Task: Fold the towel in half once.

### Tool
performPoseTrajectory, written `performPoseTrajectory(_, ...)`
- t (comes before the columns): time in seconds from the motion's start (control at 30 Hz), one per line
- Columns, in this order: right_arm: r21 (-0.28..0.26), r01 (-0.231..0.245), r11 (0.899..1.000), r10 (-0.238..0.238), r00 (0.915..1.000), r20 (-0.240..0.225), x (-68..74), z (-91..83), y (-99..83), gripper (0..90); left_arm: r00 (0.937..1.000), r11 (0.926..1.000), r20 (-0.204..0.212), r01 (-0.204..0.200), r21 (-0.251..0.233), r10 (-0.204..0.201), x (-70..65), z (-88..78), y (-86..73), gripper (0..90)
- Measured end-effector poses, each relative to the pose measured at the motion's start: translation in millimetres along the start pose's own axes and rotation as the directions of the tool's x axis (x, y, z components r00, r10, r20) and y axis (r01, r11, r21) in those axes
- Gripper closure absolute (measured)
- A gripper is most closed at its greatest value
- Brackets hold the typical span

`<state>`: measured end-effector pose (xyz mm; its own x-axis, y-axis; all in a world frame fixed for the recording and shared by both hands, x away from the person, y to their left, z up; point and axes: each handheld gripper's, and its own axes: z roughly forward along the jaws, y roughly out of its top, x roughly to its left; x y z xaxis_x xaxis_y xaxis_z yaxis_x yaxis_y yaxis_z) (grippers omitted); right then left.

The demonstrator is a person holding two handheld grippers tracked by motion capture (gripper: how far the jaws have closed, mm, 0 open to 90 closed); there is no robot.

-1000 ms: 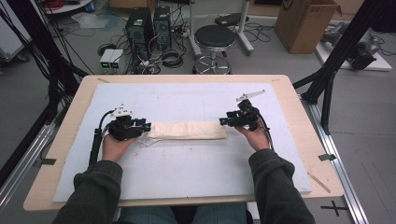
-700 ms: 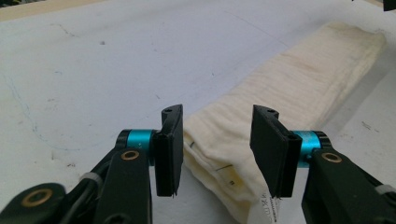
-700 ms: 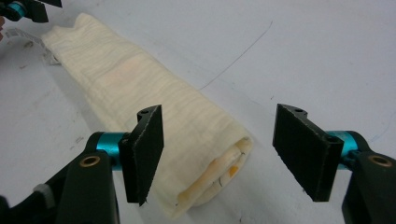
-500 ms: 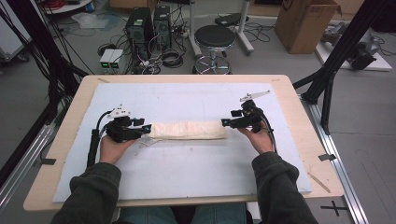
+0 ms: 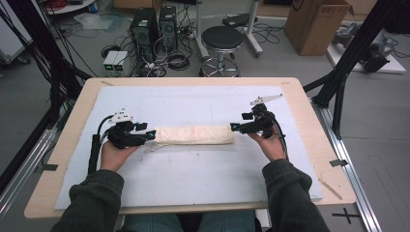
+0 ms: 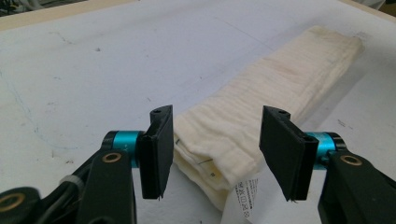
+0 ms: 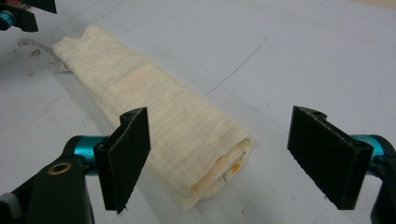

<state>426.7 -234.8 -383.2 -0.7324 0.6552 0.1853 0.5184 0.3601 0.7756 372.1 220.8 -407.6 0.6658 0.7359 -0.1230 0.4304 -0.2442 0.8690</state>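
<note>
A cream cloth (image 5: 193, 135) folded into a long narrow strip lies flat on the white mat (image 5: 193, 106), running left to right. My left gripper (image 5: 151, 135) is at its left end. Its jaws have just been opening and stand apart on either side of that end of the cloth (image 6: 243, 126), pads off it; a white care label (image 6: 245, 198) sticks out below. My right gripper (image 5: 234, 127) is at the right end. Its jaws have also been opening and stand wide, with the cloth's (image 7: 159, 112) folded end lying between them, untouched.
The mat covers most of a wooden table (image 5: 309, 111). Behind the table's far edge stand a black stool (image 5: 221, 41), computer towers (image 5: 154, 24) with loose cables and a cardboard box (image 5: 316, 21). Black frame struts (image 5: 345, 63) rise at both sides.
Both grippers have let go of the cloth's ends and their jaws have opened. The hands have barely shifted. The cloth lies where it was.
</note>
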Motion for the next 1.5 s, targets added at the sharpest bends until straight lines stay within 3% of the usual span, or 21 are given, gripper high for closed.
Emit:
performPoseTrajectory(0.3,0.006,0.001,1.0,-0.001,1.0,0.004,4.3,-2.7,-0.1,17.8,1.0,1.0,-0.002,0.001,0.001,-0.001,-3.8,-4.5,1.0,38.6)
performPoseTrajectory(0.87,0.022,0.017,1.0,-0.016,0.9998,-0.01,11.3,-8.6,-1.1,15.3,1.0,1.0,-0.006,-0.005,-0.006,0.005,-7.5,-19.5,-5.6,36.5)
performPoseTrajectory(1.33,0.033,0.028,0.999,-0.028,0.9996,0.008,16.3,-18.8,-4.4,13.4,0.9997,0.9997,-0.008,-0.023,-0.005,0.023,-14.1,-32.1,-10.4,35.4)
performPoseTrajectory(1.4,-0.004,0.04,0.999,-0.04,0.999,0.02,17.6,-21.2,-8.0,14.8,0.9998,0.9998,-0.004,-0.02,-0.005,0.02,-15.2,-33.7,-11.1,35.0)
performPoseTrajectory(1.5,0.0,0.017,1.0,-0.017,0.9997,0.02,15.4,-22.1,-20.3,14.7,0.9996,0.9996,-0.008,-0.028,-0.008,0.028,-17.1,-36.3,-12.2,34.9)
